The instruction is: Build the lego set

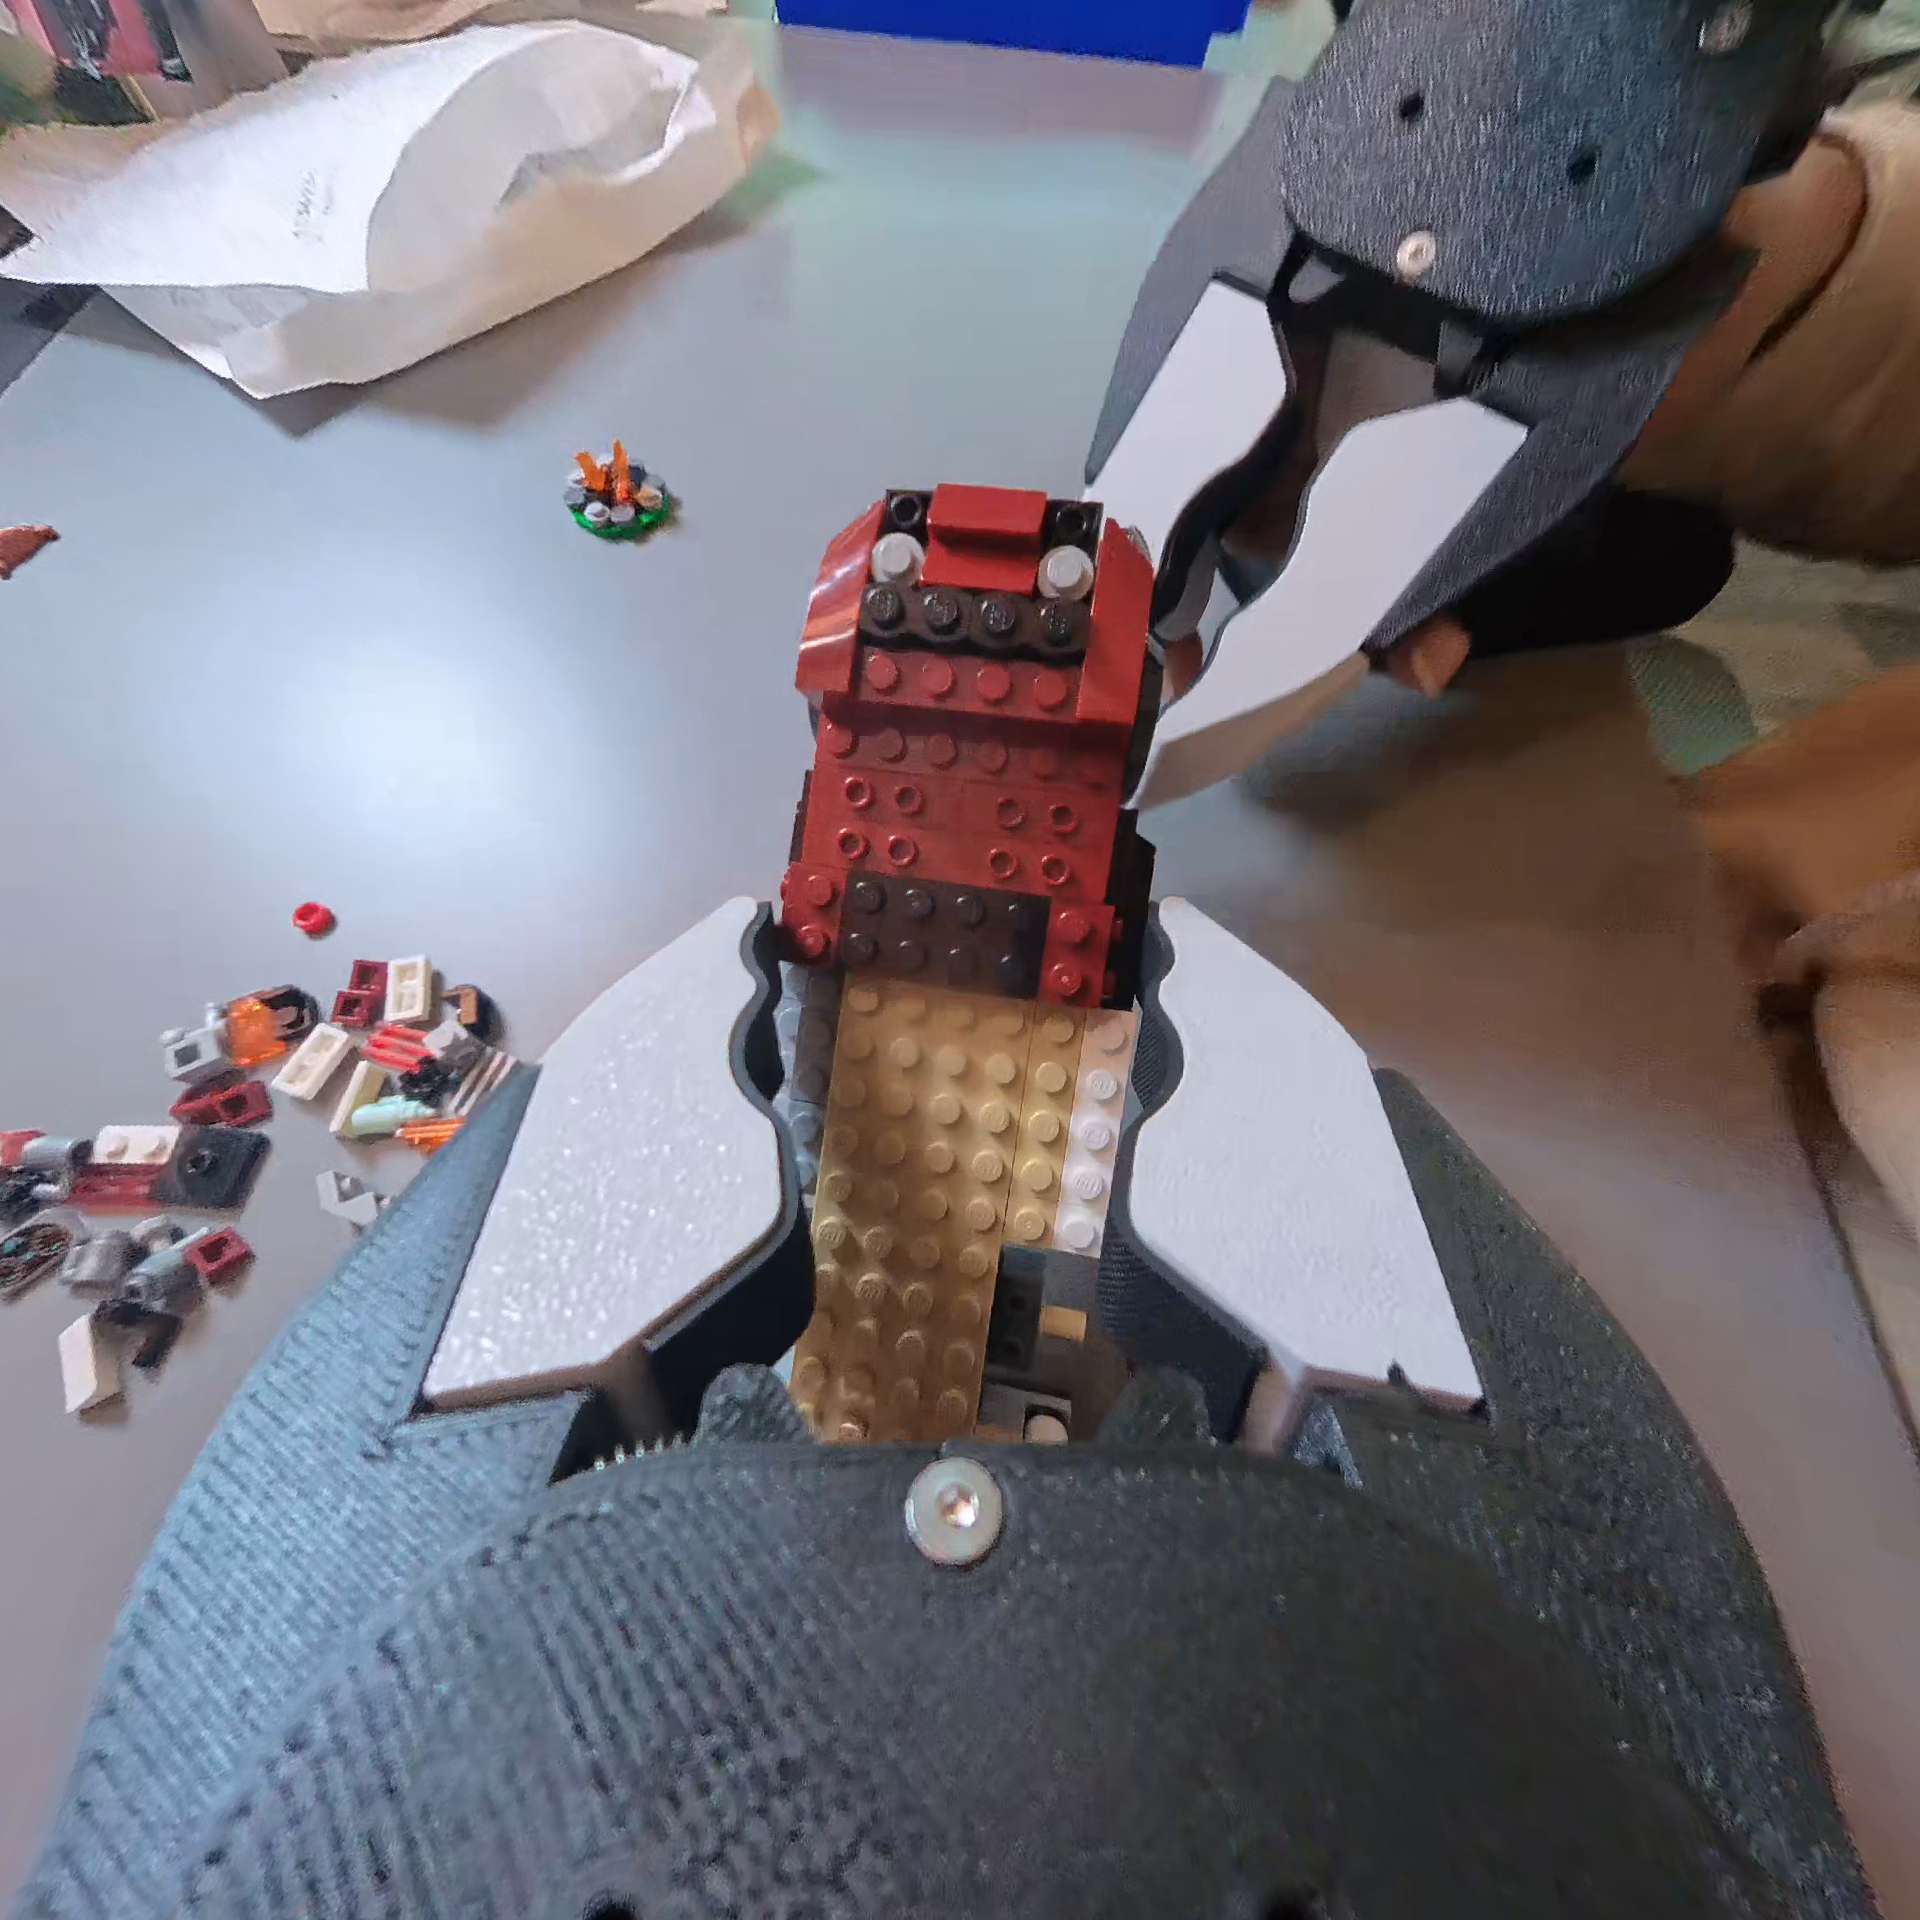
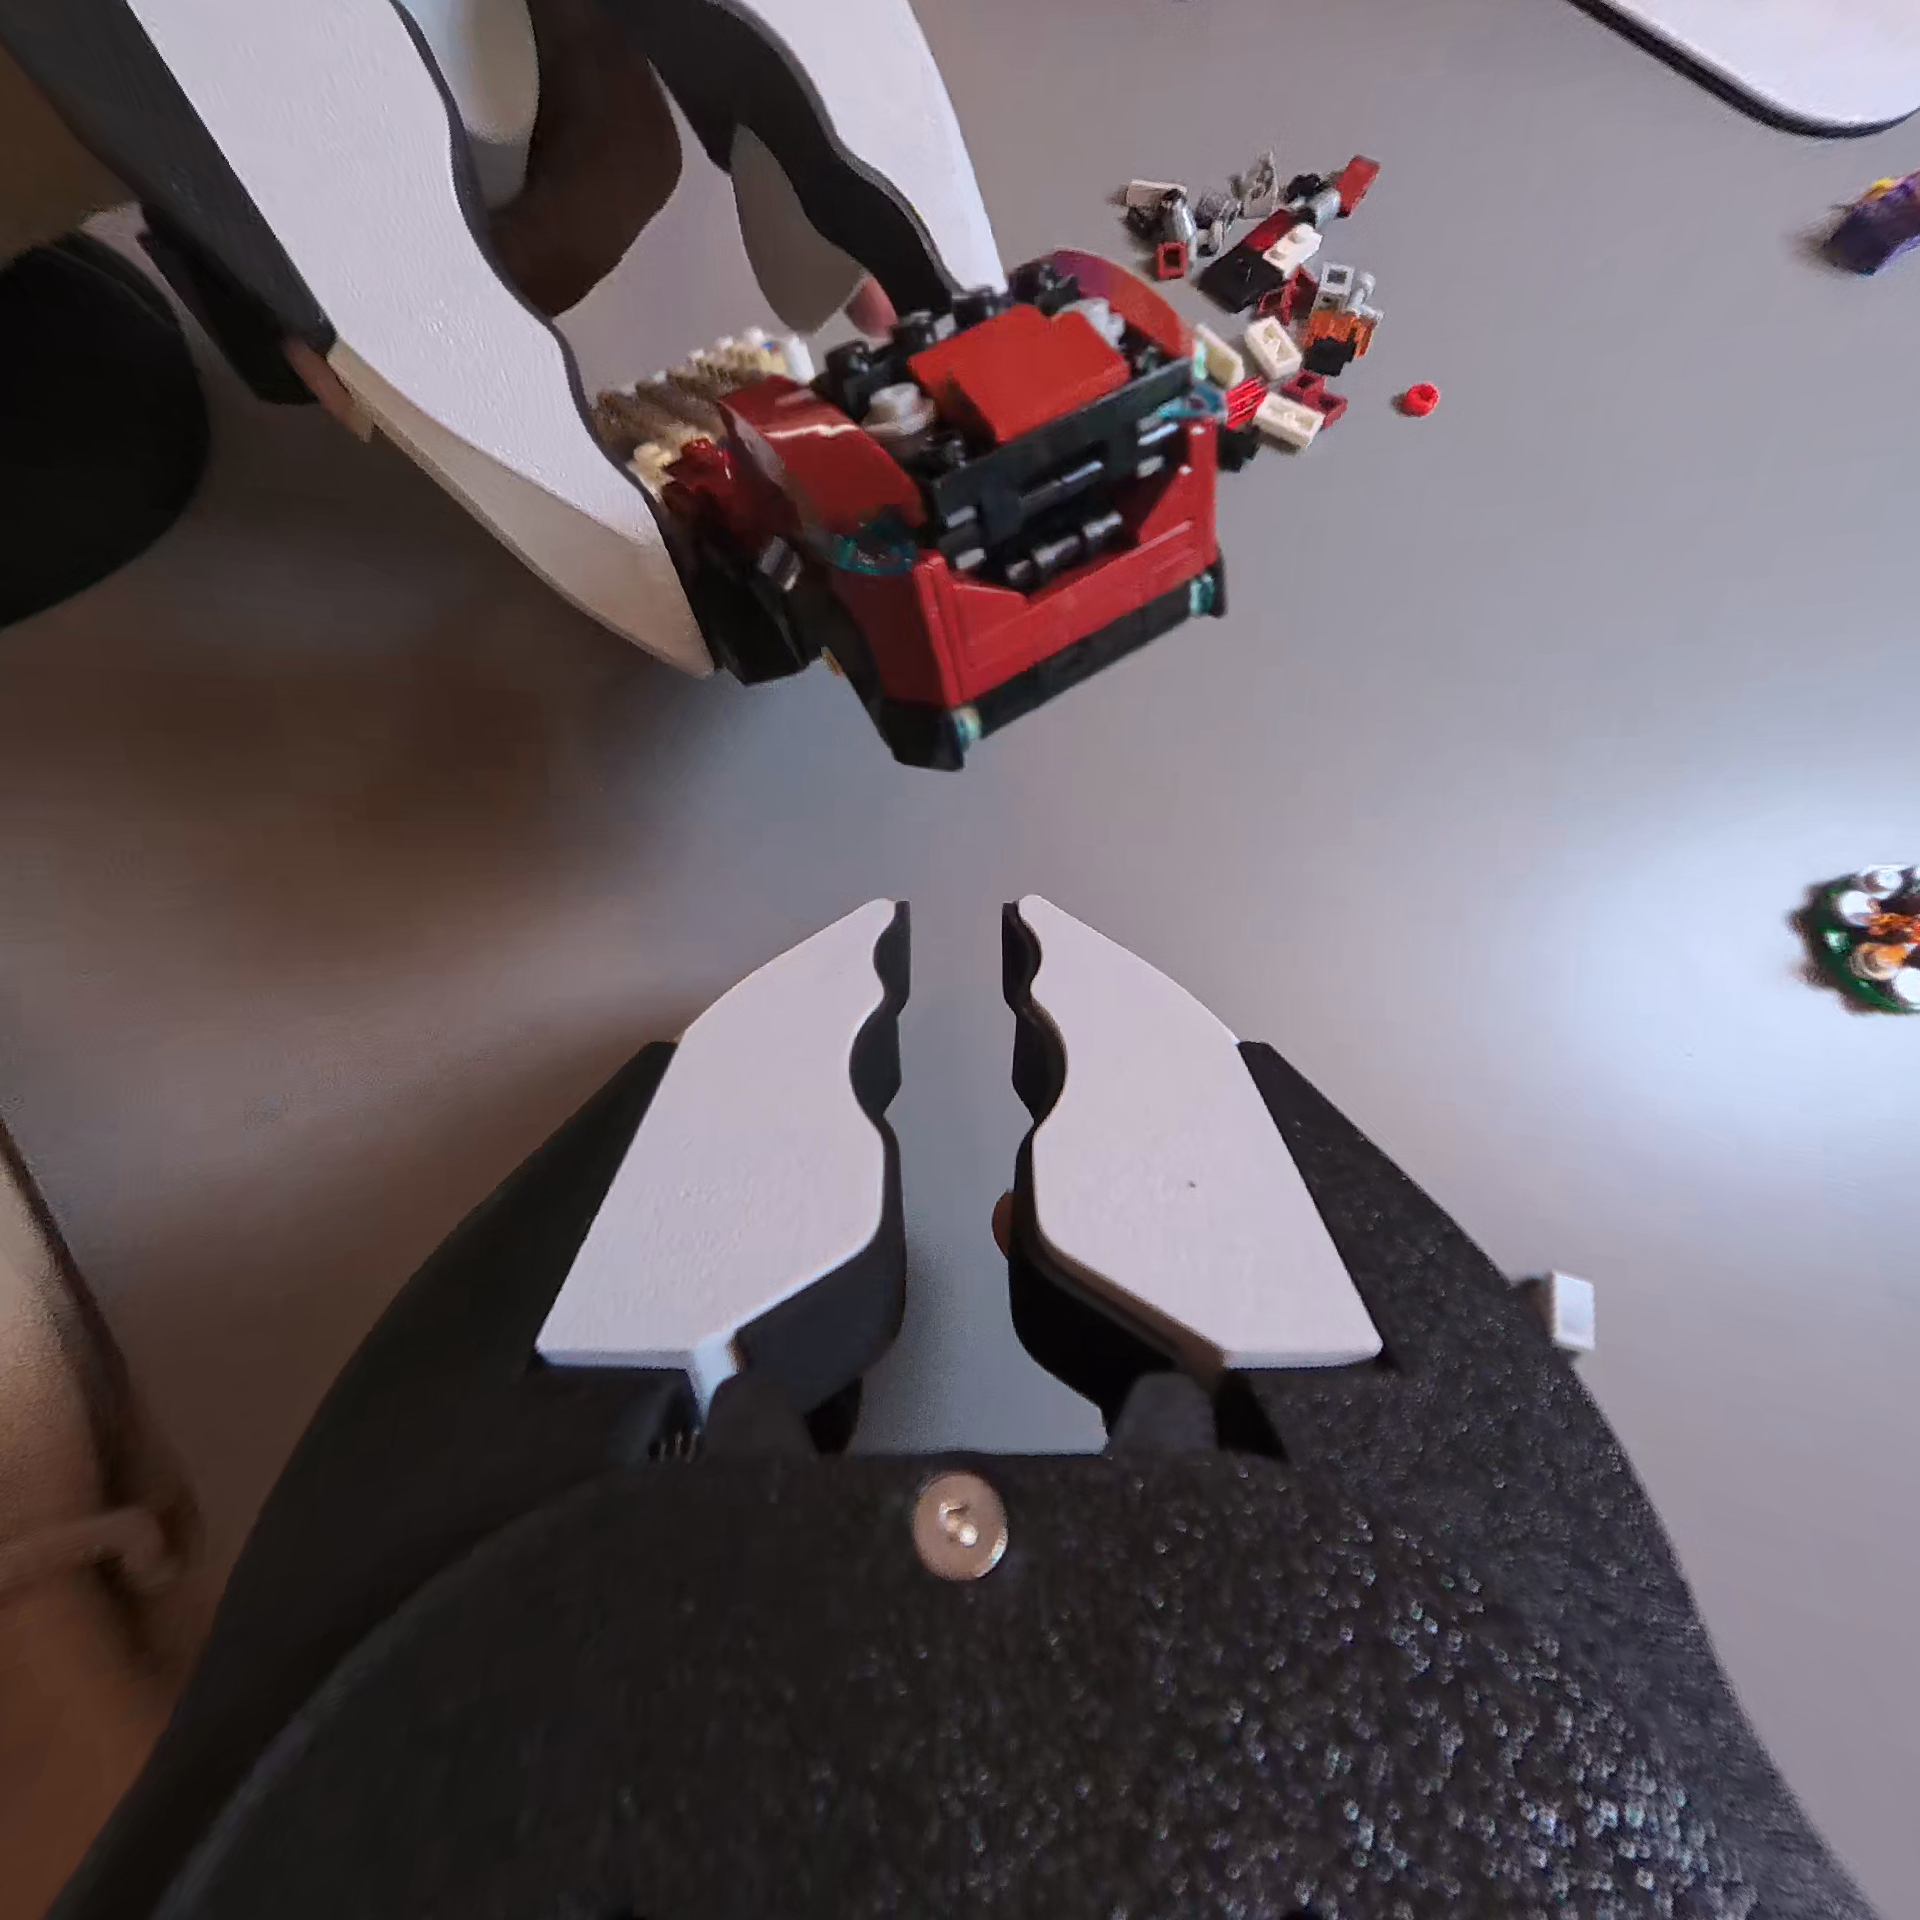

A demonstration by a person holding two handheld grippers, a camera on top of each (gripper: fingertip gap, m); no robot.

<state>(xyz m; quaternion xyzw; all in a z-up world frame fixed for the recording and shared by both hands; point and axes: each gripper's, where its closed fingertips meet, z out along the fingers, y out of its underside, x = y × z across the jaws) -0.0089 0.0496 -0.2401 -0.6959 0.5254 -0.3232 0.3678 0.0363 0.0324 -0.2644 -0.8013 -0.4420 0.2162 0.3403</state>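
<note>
The left gripper clamps a brick car off the table, its tan rear half hidden between the fingers. The right gripper, jaws narrowly apart and bare, hangs just beside its dark-red nose. Loose bricks blur nearby.

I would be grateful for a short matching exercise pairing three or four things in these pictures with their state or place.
Things:
1. left tongs
2. right tongs
3. loose brick pile
4. white paper bag

States or places:
A. crumpled at the table's far edge
B. clamped on the dark red brick car
C. narrowly open, holding nothing
D. scattered on the grey table

Pairs: 1-B, 2-C, 3-D, 4-A
</note>
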